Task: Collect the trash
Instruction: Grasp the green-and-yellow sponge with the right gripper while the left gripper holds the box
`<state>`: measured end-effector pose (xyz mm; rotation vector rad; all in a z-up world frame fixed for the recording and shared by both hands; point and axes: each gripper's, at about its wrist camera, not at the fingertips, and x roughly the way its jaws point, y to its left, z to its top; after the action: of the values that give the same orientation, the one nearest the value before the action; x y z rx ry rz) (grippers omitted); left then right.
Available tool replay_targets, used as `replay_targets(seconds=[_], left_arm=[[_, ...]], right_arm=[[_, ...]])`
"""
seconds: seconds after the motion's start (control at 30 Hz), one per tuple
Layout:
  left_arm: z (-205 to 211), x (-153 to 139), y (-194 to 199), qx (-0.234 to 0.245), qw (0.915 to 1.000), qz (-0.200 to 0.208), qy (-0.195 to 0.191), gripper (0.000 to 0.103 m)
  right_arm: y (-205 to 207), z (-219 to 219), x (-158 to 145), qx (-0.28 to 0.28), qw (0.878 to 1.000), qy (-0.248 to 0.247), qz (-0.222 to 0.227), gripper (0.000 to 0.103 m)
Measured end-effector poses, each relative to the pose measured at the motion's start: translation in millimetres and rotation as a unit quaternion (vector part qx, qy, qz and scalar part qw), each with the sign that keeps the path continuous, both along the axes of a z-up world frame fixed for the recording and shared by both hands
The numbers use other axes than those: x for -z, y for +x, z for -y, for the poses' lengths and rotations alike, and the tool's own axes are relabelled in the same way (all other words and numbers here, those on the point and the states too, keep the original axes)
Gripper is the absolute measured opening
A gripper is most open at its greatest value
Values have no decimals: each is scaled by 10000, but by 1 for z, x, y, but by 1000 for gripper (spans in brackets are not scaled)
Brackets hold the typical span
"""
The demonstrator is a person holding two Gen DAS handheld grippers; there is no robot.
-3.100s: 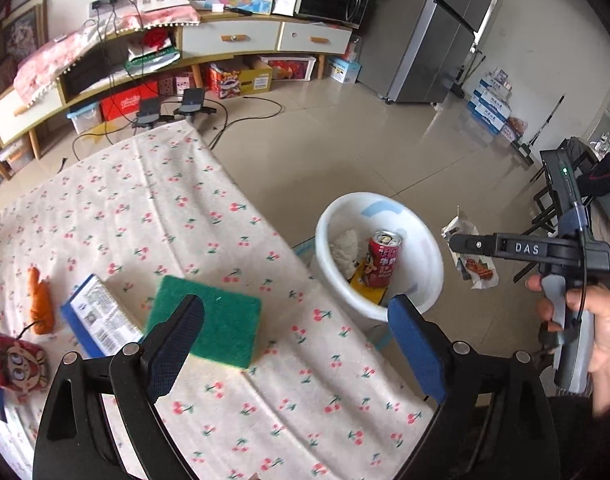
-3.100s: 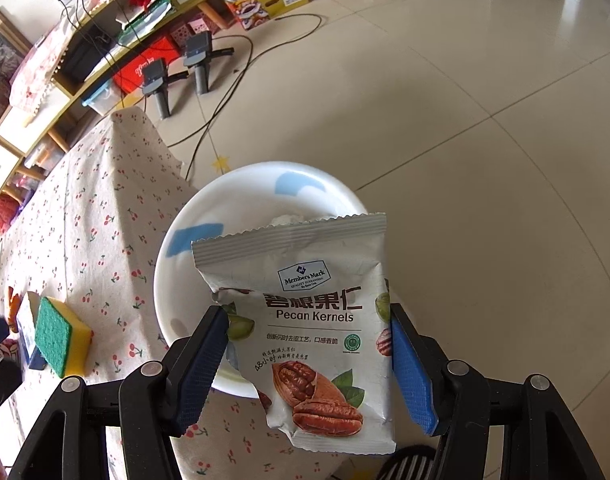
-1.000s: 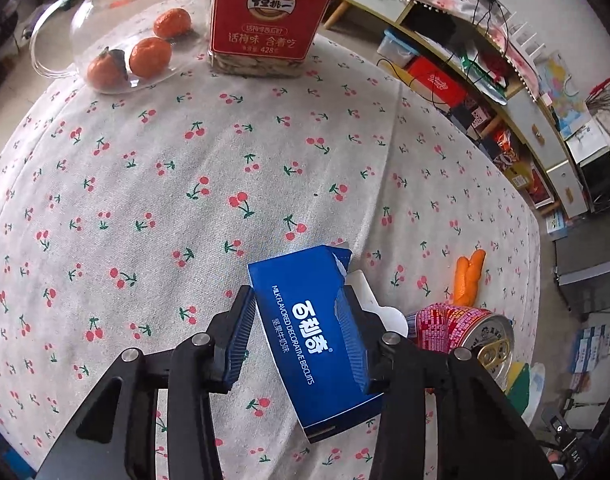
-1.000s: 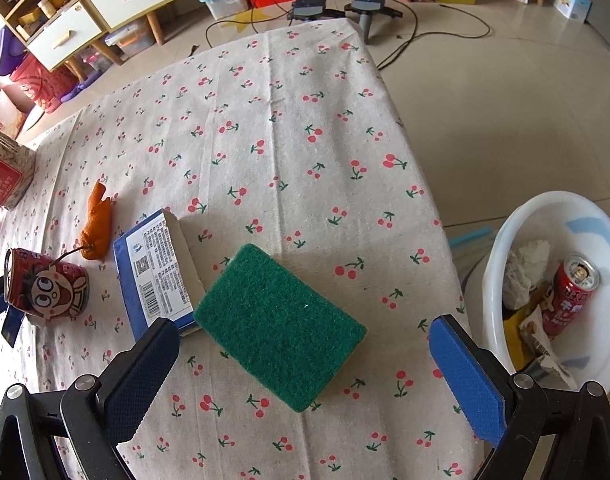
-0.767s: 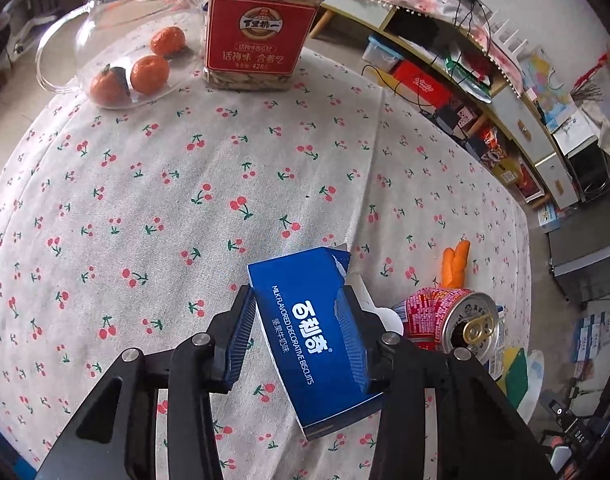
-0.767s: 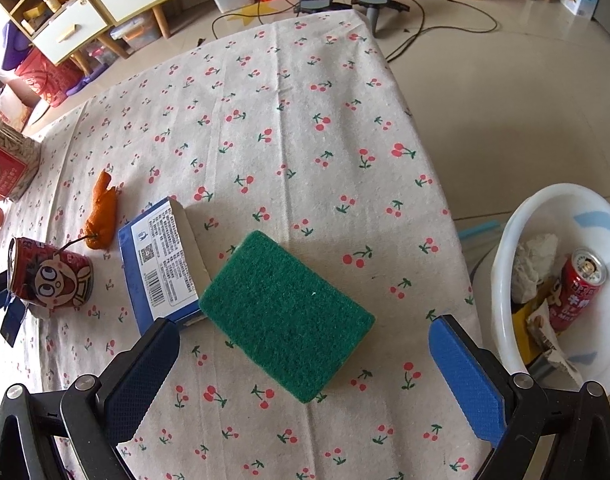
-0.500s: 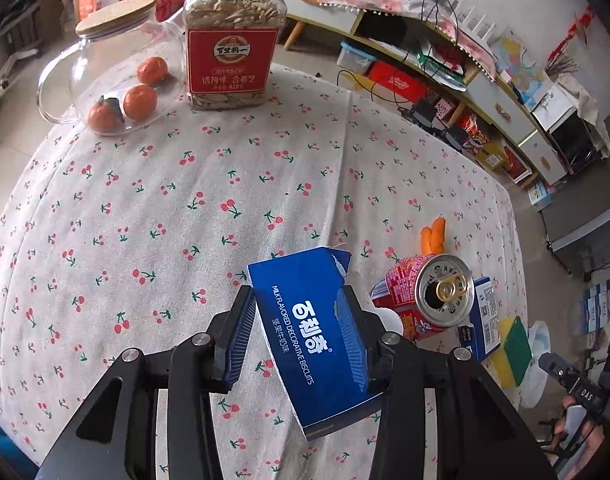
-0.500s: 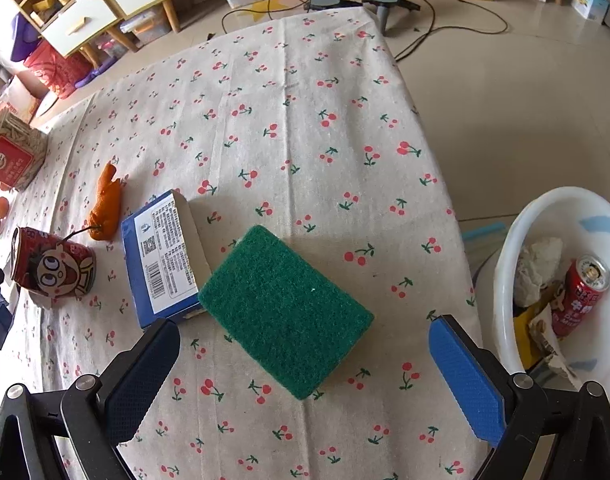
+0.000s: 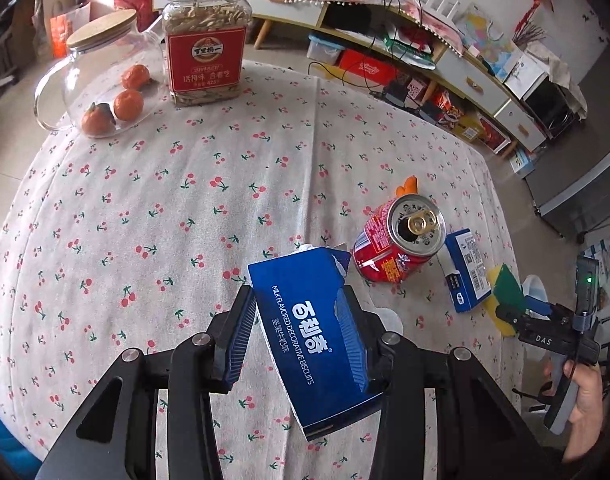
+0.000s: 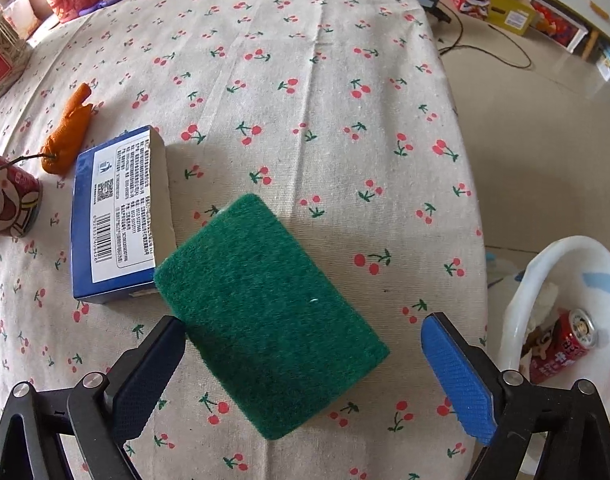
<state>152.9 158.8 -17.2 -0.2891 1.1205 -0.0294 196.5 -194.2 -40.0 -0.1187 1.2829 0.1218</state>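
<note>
My left gripper (image 9: pixel 301 332) is shut on a torn blue biscuit box (image 9: pixel 313 336) and holds it above the cherry-print tablecloth. A red drink can (image 9: pixel 397 236) stands just beyond it, with a second blue box (image 9: pixel 465 270) lying to its right. My right gripper (image 10: pixel 301 372) is open low over a green sponge (image 10: pixel 269 308), which lies between its fingers. The second blue box (image 10: pixel 121 216) touches the sponge's left side. The white basin (image 10: pixel 521 312) on the floor at right holds a red can (image 10: pixel 565 346) and wrappers.
An orange peel (image 10: pixel 67 132) lies beside the red can (image 10: pixel 9 196) at the left. A glass jug with oranges (image 9: pixel 101 92) and a seed jar (image 9: pixel 205 44) stand at the table's far side. Shelving and floor cables lie beyond the table.
My left gripper has risen and drawn back with the biscuit box, showing more of the table. My right gripper has moved closer to the sponge, still open.
</note>
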Motion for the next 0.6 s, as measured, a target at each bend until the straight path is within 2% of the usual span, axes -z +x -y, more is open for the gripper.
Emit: replay_targets(seconds=[0.03,0.07,0.2,0.6], left_arm=[[1,-1,-2,42,10000,8,-15,44],[2,-2,-3,75,10000,20,-33,44],[6,-9,-7,199,9997,124,11,44],[42,-23,-16,732,9964,402,145,44]], right_arm=[[-1,-3,1,-37,10000,-20,-20,88],[-2,-6,3,-85,9999,-52,-42,81],[-9,-16,1,-221,9992,-331,42,77],[-33,2,-32,310,9988,267,272,76]])
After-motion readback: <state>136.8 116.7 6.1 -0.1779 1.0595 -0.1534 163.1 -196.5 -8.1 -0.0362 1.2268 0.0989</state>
